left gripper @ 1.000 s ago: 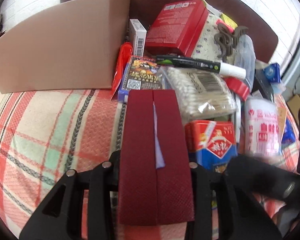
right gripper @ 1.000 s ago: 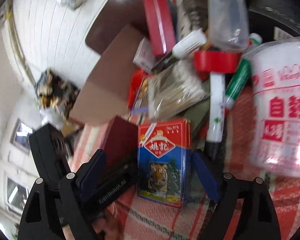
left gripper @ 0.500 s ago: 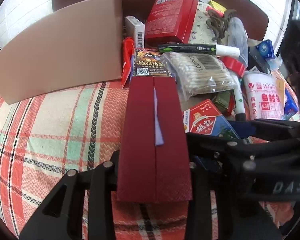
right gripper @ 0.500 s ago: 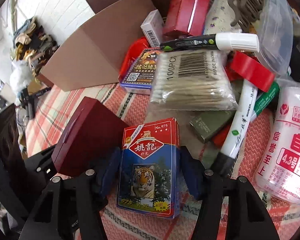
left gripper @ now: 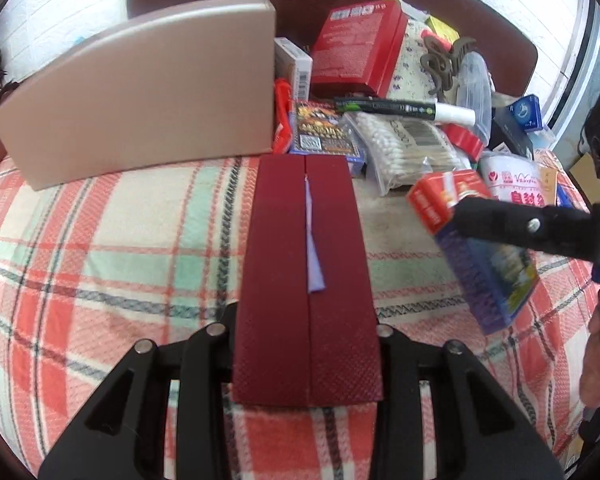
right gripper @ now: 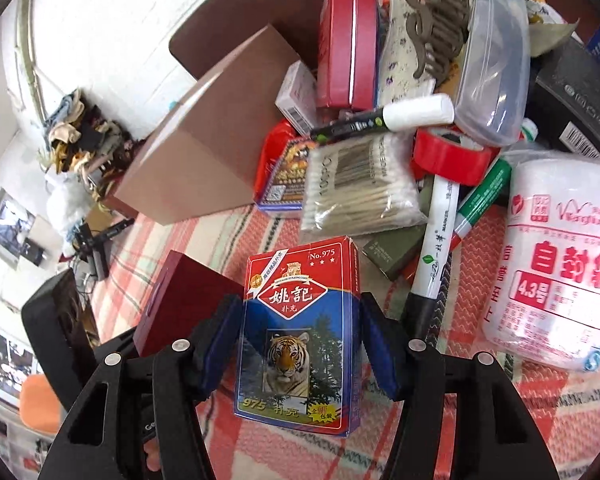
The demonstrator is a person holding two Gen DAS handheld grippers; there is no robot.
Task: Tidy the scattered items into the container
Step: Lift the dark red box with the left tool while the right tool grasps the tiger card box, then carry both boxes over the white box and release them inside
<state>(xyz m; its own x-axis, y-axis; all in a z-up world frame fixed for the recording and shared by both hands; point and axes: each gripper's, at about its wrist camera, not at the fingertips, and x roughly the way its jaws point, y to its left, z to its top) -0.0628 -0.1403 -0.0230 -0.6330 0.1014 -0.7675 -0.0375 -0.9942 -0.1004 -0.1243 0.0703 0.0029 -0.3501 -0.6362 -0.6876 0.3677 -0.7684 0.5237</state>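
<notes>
Between the left gripper's closed fingers sits a dark red box, clamped at its near end and stretching out over the plaid cloth; its far end nearly reaches the heap of clutter at the cloth's far edge, beside the tan container. A long box held only by one end could swing or slip as it travels. Off to the right side, the right gripper carries the tiger card pack tilted in the air, near the red box, so the two arms might knock together. From the right wrist, the right gripper pinches the tiger card pack by its side faces; that glossy wrap looks slippery to me, and the cotton swab bag and marker crowd just ahead.
</notes>
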